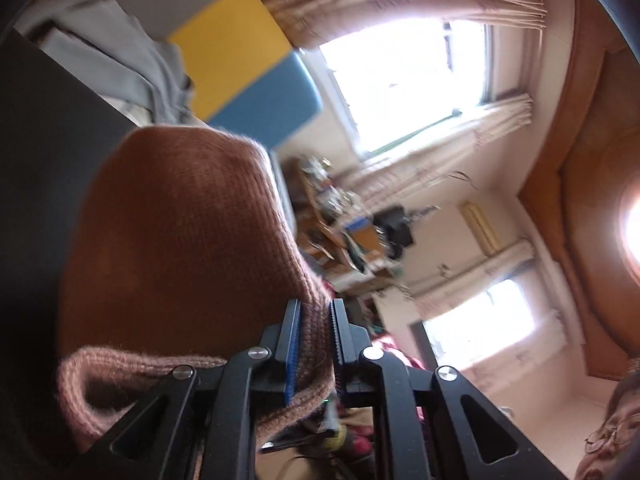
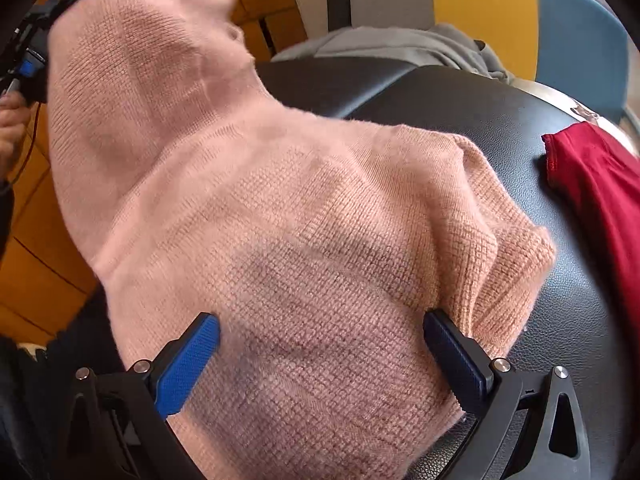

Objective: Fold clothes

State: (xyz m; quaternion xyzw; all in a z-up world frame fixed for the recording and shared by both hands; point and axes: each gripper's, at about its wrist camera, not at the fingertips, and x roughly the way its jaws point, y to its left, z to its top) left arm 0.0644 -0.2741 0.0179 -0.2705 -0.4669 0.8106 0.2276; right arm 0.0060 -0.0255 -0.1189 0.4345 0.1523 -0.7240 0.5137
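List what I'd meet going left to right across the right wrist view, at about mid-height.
Person's hand at the left edge → pink knit sweater → bare black table surface → red garment at the right edge.

Three garments: pink sweater (image 2: 280, 208), grey (image 2: 400, 46), red (image 2: 600, 184).

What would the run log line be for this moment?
left claw: shut on pink sweater, lifted | right claw: open over sweater | surface: black table
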